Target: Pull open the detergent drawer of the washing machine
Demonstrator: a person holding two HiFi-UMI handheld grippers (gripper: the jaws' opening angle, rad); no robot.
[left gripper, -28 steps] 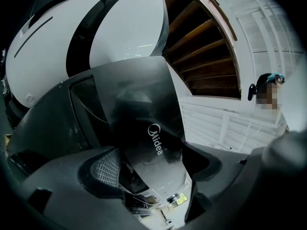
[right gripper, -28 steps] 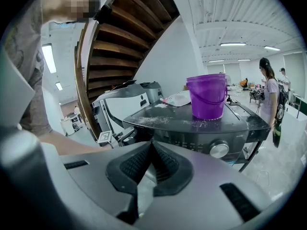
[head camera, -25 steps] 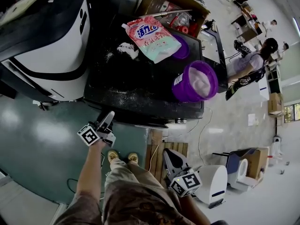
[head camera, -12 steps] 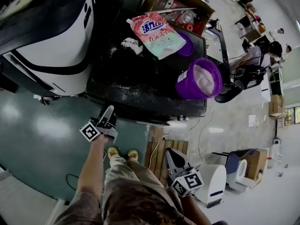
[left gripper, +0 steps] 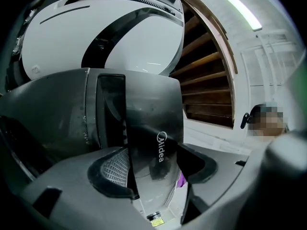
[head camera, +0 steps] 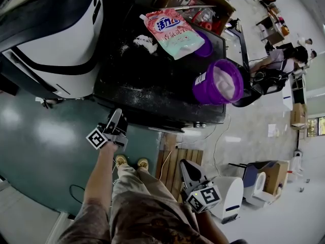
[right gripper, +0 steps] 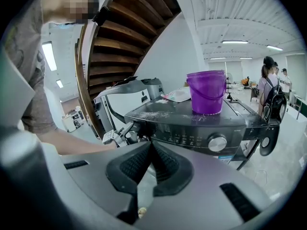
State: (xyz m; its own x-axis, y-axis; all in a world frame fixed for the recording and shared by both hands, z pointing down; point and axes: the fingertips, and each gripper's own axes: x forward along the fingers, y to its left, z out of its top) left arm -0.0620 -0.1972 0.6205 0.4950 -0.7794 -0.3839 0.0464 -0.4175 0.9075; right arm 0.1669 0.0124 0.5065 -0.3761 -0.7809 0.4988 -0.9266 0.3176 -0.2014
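Seen from the head, the washing machine (head camera: 133, 83) hides its detergent drawer (left gripper: 152, 128); left gripper (left gripper: 156, 169) (jaws wide, just closing) straddles the drawer's Midea front, not visibly clamped; right gripper (right gripper: 149, 159) has its jaws together, empty.

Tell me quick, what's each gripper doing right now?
Left gripper: open, jaws have just been closing around the detergent drawer front, not pressing yet.
Right gripper: shut, holding nothing.
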